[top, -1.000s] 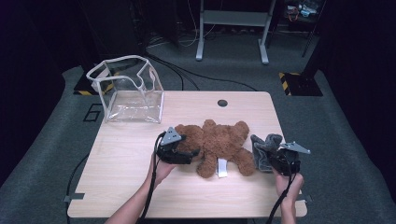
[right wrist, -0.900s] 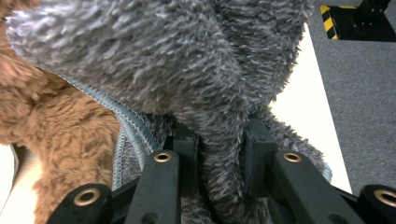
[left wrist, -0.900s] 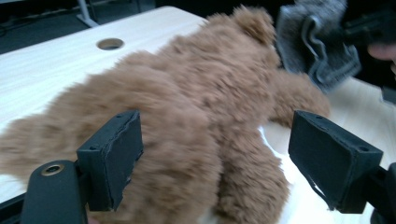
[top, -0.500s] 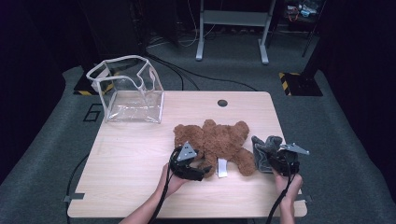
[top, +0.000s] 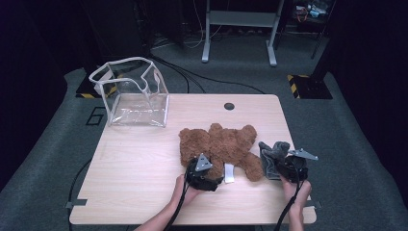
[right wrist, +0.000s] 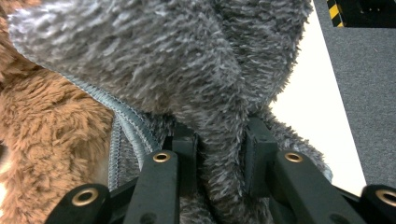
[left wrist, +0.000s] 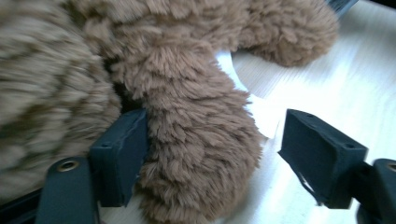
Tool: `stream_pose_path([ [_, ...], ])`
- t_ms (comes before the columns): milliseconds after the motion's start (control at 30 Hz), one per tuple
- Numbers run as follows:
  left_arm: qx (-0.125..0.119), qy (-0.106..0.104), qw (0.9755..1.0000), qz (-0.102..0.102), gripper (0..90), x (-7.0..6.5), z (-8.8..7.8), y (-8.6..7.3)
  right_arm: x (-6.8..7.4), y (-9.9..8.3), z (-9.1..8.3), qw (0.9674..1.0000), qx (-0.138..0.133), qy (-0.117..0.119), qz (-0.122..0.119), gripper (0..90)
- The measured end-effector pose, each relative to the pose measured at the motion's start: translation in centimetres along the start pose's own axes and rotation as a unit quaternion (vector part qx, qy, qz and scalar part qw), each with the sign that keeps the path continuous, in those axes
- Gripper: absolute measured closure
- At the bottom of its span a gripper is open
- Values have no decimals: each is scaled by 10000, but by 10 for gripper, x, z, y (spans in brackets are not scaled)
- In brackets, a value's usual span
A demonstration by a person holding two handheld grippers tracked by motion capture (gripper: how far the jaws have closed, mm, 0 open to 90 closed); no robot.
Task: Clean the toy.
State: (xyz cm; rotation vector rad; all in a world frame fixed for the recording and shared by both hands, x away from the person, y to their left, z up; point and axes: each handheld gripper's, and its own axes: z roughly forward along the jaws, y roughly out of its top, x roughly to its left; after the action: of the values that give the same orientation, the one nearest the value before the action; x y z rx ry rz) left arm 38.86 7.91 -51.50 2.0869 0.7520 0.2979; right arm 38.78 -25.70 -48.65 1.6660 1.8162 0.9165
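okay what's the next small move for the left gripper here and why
Probably close the left gripper on the brown teddy bear. Its jaws have just been closing and straddle a leg of the bear, one pad touching fur, the other apart. The right gripper already pinches the grey fabric piece.

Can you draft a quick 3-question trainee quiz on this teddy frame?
1. True or false: the right gripper is shut on the grey fabric.
2. What lies between the left gripper's jaws: (a) the teddy bear's leg, (b) the white tag, (c) nothing?
3. Where does the clear bag stand on the table?

Key: 1 true. 2 a; its jaws have just been closing, one pad not touching. 3 far left corner.
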Motion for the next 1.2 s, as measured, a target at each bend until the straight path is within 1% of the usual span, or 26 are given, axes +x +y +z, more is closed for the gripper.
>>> stream_pose_path([
  [33,-11,52,10000,-27,273,1,2,0,-1,0,0,10000,7,-8,-9,708],
  [67,20,67,10000,-22,312,1,4,0,-1,0,-1,10000,7,-13,-4,708],
  [100,45,86,9999,-45,326,2,6,0,-2,-1,-1,10000,6,-7,6,707],
  [167,103,79,9999,-15,341,1,9,-1,-2,-1,-1,10000,-1,-5,11,707],
  [267,123,198,9997,-1,364,2,12,-2,-2,-2,0,10000,1,-12,16,706],
  [300,159,221,9996,-51,379,1,13,-2,-2,-2,0,10000,15,-10,31,706],
  [333,165,279,9995,-58,396,1,13,-2,-1,-2,1,10000,42,-7,42,705],
  [367,200,248,9994,-123,407,1,14,-3,-1,-2,1,10000,39,-10,32,704],
  [400,190,321,9992,-110,415,1,15,-4,-1,-2,2,10000,39,0,-6,704],
  [600,178,332,9992,-114,475,1,16,-2,0,-2,2,10000,63,-2,-8,702],
  [667,159,338,9993,-80,517,2,15,-2,0,-2,2,10000,65,-11,-7,702],
  [700,76,331,9993,-132,534,2,15,-2,0,-2,2,10000,69,-17,-7,701],
  [733,26,325,9994,-131,557,2,14,-2,0,-2,2,10000,89,-37,4,700],
  [800,-27,360,9993,-113,589,4,14,-2,0,-3,2,10000,82,-32,-15,700],
  [833,-56,342,9993,-162,604,3,14,-2,0,-3,2,10000,83,-38,-17,700],
  [867,-67,358,9993,-128,619,3,14,-2,0,-3,2,10000,83,-35,-16,699],
  [933,-108,368,9992,-94,640,4,14,-2,0,-3,2,10000,79,-41,-17,699],
  [967,-121,347,9993,-121,649,3,14,-2,0,-3,2,10000,82,-42,-17,699],
  [1000,-138,381,9991,-106,657,4,13,-1,0,-3,2,10000,80,-40,-17,698],
  [1133,-194,465,9986,-171,685,6,12,1,1,-3,2,9999,80,-62,16,697],
  [1200,-229,447,9986,-148,693,8,11,3,1,-3,1,9999,77,-78,29,697],
])
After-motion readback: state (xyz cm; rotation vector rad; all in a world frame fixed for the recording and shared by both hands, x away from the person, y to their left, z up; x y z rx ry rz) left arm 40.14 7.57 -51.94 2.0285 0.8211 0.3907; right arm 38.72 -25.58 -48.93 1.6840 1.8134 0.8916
